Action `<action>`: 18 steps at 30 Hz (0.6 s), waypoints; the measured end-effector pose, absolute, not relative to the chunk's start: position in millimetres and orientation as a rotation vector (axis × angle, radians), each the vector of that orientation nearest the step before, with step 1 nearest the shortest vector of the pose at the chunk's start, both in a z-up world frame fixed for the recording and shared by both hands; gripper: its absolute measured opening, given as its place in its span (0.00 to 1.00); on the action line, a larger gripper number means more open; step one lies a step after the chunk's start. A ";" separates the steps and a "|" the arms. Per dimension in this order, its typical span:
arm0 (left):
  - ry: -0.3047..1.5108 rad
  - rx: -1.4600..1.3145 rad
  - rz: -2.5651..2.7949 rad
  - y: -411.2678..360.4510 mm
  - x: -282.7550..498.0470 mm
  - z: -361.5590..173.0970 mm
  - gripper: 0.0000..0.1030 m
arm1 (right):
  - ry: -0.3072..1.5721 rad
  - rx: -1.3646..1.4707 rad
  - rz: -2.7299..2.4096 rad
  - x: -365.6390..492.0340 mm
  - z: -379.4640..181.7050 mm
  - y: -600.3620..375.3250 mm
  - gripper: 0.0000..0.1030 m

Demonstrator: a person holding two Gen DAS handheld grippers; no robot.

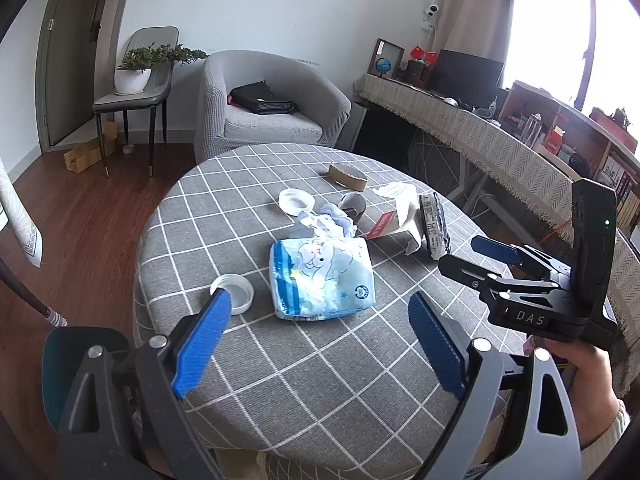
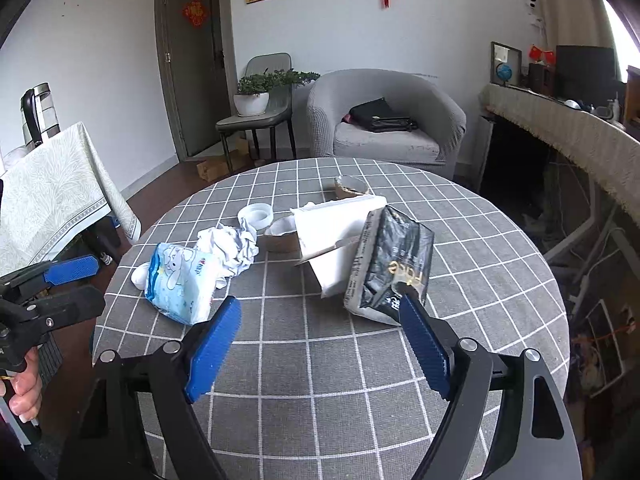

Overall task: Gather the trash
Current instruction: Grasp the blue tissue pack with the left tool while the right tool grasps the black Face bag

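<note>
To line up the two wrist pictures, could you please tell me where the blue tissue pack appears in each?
Left wrist: blue tissue pack at centre, ahead between the open fingers.
Right wrist: the pack sits left of centre, beyond the left finger.
Shared landmark: crumpled white paper touching the pack's far side.

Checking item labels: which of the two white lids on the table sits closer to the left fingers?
The white lid beside the blue tissue pack, right at the left fingers; the other lid lies beyond the crumpled paper.
</note>
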State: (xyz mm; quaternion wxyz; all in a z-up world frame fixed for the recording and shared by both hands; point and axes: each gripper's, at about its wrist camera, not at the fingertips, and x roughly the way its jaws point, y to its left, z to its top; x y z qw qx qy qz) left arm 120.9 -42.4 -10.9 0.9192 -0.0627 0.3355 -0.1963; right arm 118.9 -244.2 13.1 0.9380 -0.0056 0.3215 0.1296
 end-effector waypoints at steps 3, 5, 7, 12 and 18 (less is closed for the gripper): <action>0.710 -0.108 -0.398 -57.6 126.9 -18.4 0.90 | 0.659 0.017 0.261 117.0 12.2 -259.6 0.80; 0.733 -0.098 -0.389 -65.0 132.4 -24.2 0.90 | 0.656 0.026 0.260 115.4 12.8 -266.4 0.80; 0.757 -0.085 -0.374 -71.1 137.6 -30.6 0.90 | 0.655 0.030 0.259 116.5 13.3 -268.8 0.81; 0.788 -0.044 -0.338 -82.2 145.9 -41.2 0.90 | 0.670 0.068 0.270 119.4 10.6 -282.8 0.82; 0.812 -0.014 -0.300 -89.5 159.7 -49.0 0.90 | 0.686 0.088 0.270 134.2 8.1 -292.6 0.82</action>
